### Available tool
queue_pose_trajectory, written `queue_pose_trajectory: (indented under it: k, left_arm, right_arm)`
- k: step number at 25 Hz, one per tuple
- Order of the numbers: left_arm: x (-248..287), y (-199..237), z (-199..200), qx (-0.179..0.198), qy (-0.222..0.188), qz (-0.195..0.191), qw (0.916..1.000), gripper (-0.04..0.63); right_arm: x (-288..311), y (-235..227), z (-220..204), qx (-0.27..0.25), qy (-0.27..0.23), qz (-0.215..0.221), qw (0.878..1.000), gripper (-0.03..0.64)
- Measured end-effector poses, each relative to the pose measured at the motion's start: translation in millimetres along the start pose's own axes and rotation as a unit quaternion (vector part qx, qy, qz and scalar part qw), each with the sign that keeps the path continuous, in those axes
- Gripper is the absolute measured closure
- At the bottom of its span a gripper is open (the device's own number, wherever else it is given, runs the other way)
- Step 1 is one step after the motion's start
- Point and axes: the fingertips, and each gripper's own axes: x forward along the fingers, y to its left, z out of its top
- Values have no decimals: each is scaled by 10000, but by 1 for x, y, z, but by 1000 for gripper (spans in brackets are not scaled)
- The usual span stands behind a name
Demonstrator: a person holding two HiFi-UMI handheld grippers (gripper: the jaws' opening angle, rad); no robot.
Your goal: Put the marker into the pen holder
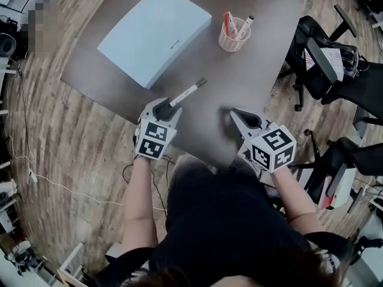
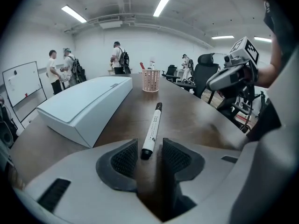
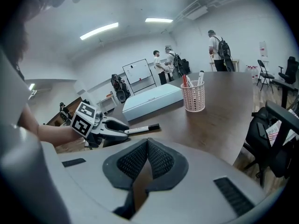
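The marker (image 1: 187,92) lay flat on the table (image 1: 257,82), well apart from the pen holder (image 1: 233,37), on the person's side of it. The left gripper (image 2: 148,147) had its jaws wide apart around the marker's dark end, not pressing it. The right gripper (image 3: 146,146) was closed and empty. As I judged, grasping, carrying and dropping in were all left to do.

table (image 1: 251,76): smooth matt dark top
marker (image 2: 152,132): glossy white plastic barrel
pen holder (image 3: 193,97): pinkish perforated plastic, I think
box (image 1: 152,34): smooth matt, pale
left gripper (image 2: 149,146): matt grey plastic, rough knobbly pads (image 2: 125,158)
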Motion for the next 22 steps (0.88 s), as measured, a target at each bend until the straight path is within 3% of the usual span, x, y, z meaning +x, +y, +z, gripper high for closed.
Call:
queue_pose_trajectory:
  k: [12,22]
  left_arm:
    - [3,-9,0,0,53,233,9997,499]
    - [-6,-19,7,-246,-41,812,9964,506]
  right_arm:
    - [24,-18,7,-226,312,850,9956,598]
    - [23,-31,5,-487,512,1322,9887,598]
